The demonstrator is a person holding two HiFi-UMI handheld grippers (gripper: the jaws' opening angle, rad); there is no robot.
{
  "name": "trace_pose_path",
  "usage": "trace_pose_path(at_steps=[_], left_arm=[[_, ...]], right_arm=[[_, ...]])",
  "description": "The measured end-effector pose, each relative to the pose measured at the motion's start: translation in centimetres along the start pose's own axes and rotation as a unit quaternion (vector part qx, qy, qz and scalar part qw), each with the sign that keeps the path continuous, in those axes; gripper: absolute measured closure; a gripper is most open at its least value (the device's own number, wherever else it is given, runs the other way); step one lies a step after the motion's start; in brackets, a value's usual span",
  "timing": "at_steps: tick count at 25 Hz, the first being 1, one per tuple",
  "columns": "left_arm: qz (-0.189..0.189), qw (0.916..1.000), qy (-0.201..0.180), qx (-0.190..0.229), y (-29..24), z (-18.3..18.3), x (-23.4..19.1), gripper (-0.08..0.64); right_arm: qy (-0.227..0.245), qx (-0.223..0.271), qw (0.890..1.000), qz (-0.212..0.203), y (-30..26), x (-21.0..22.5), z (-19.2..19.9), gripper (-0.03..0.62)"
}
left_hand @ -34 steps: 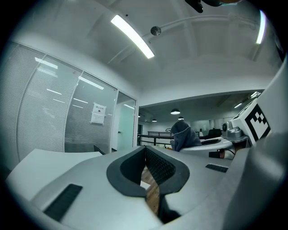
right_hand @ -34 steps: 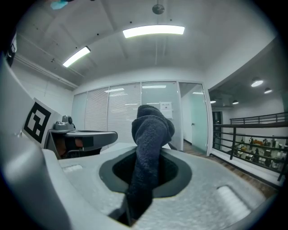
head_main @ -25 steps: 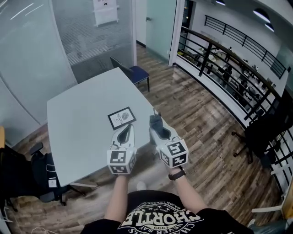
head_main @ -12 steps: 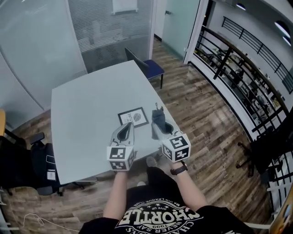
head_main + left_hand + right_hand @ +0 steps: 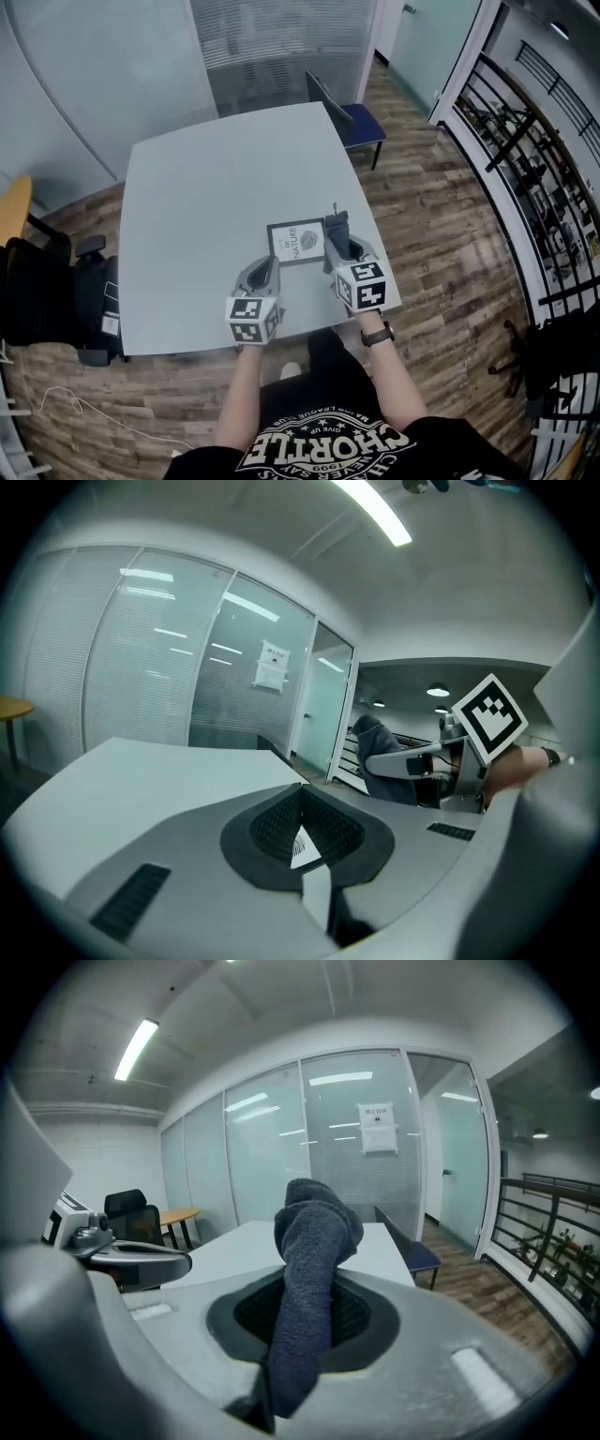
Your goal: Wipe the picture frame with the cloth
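The black-edged picture frame (image 5: 297, 241) lies flat on the pale grey table (image 5: 197, 206), near its front right corner. My right gripper (image 5: 339, 247) is shut on a dark grey cloth (image 5: 336, 228) that sticks up out of its jaws (image 5: 314, 1232), just right of the frame. My left gripper (image 5: 268, 265) is shut and holds nothing, its tips at the frame's lower left corner. In the left gripper view a sliver of the frame's print (image 5: 302, 847) shows through the small gap behind the meeting tips. That view also shows the right gripper with the cloth (image 5: 377, 739).
A blue chair (image 5: 354, 120) stands at the table's far right corner. Black office chairs (image 5: 56, 291) and a yellow table (image 5: 13, 212) are at the left. Glass walls run behind, and a black railing (image 5: 525, 159) is on the right over wood floor.
The person has stepped up to the table. Both grippers moved forward and now flank the frame's near edge. The cloth stays in the right gripper.
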State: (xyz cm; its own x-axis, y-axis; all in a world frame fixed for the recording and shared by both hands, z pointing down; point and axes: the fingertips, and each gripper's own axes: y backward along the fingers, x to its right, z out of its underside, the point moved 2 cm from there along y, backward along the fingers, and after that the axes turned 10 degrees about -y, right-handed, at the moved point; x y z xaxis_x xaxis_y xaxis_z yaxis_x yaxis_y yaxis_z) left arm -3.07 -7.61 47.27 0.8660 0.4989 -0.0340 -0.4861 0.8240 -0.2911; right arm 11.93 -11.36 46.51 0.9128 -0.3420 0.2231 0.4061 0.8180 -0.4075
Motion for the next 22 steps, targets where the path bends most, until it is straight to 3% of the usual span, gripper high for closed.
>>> trace_pose_path(at_steps=[7, 11, 14, 17, 22], left_arm=[[-0.010, 0.9965, 0.035, -0.075, -5.9, 7.0, -3.0, 0.565], [-0.019, 0.9897, 0.056, -0.130, -7.8, 11.3, -4.3, 0.565], [-0.015, 0.9848, 0.065, -0.161, -9.7, 13.6, -5.0, 0.565], [-0.014, 0.9812, 0.067, -0.181, -11.4, 15.4, -5.6, 0.565], [-0.023, 0.9748, 0.078, -0.208, -13.2, 17.9, -6.5, 0.565]], right_arm=[[0.030, -0.094, 0.994, -0.039, -9.0, 2.3, 3.6, 0.522], [0.068, -0.140, 0.981, -0.115, -12.9, 1.3, 6.0, 0.522], [0.158, -0.179, 0.954, -0.182, -16.2, 0.2, 7.8, 0.522], [0.250, -0.192, 0.928, -0.196, -18.8, -0.8, 8.2, 0.522], [0.357, -0.212, 0.883, -0.217, -22.4, -2.8, 9.8, 0.523]])
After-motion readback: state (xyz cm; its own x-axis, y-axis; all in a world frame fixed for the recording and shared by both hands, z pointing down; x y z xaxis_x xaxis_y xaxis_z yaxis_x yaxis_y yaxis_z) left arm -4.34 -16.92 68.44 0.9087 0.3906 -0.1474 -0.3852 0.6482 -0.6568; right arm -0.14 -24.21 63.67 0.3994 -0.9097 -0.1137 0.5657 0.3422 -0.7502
